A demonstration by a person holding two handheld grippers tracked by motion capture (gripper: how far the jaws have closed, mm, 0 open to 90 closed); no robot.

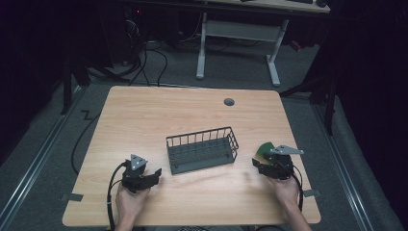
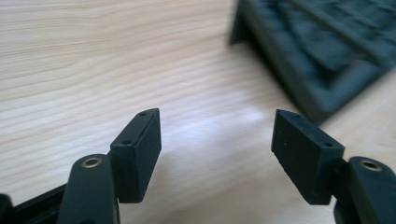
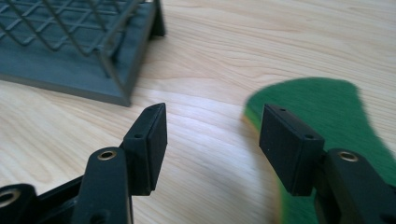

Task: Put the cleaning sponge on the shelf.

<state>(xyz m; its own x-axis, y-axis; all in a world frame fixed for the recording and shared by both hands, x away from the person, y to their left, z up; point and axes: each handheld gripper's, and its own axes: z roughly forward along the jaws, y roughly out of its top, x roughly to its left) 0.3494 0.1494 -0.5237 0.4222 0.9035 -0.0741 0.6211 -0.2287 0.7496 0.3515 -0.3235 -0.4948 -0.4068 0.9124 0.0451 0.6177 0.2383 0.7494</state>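
A dark grey wire basket (image 1: 202, 150) stands in the middle of the wooden table (image 1: 159, 110); its base shows in the left gripper view (image 2: 322, 51) and its corner in the right gripper view (image 3: 84, 51). A flat green pad (image 1: 264, 149) with a yellow edge lies right of the basket, seen close in the right gripper view (image 3: 322, 116). My right gripper (image 1: 258, 164) (image 3: 212, 140) is open just short of the pad, one jaw over its edge. My left gripper (image 1: 155, 175) (image 2: 217, 149) is open over bare wood, left of the basket.
A grey round cable hole (image 1: 229, 102) sits near the table's far edge. A white-legged desk (image 1: 240, 33) stands beyond the table. Cables (image 1: 113, 192) trail from the grippers toward the near edge. Bare wood lies behind and in front of the basket.
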